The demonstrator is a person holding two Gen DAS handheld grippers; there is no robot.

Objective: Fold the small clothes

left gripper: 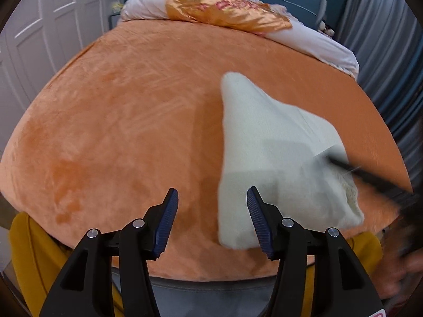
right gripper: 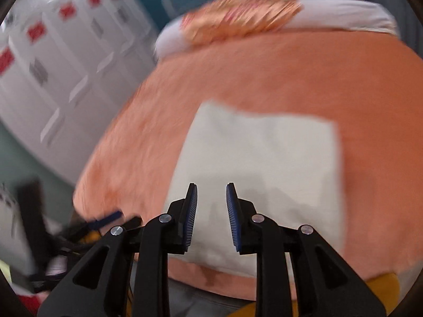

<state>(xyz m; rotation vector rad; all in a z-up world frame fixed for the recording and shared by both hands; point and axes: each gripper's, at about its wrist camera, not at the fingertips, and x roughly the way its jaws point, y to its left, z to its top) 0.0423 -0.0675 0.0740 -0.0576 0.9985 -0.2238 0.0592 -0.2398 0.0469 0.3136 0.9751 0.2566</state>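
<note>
A small white garment (left gripper: 267, 158) lies folded on the orange plush bed cover (left gripper: 132, 121), near the front edge. In the right wrist view it (right gripper: 261, 163) looks like a flat rectangle, blurred by motion. My left gripper (left gripper: 211, 198) is open and empty, just left of the garment's near edge. My right gripper (right gripper: 211, 192) is open and empty, hovering over the garment's near side. In the left wrist view its blurred black finger (left gripper: 370, 179) reaches onto the garment from the right.
An orange patterned quilt (left gripper: 227, 8) and white pillows (left gripper: 317, 42) lie at the head of the bed. White wardrobe doors (left gripper: 47, 34) stand to the left, grey curtains (left gripper: 391, 60) to the right. Mustard-yellow cloth (left gripper: 34, 261) hangs below the bed's front edge.
</note>
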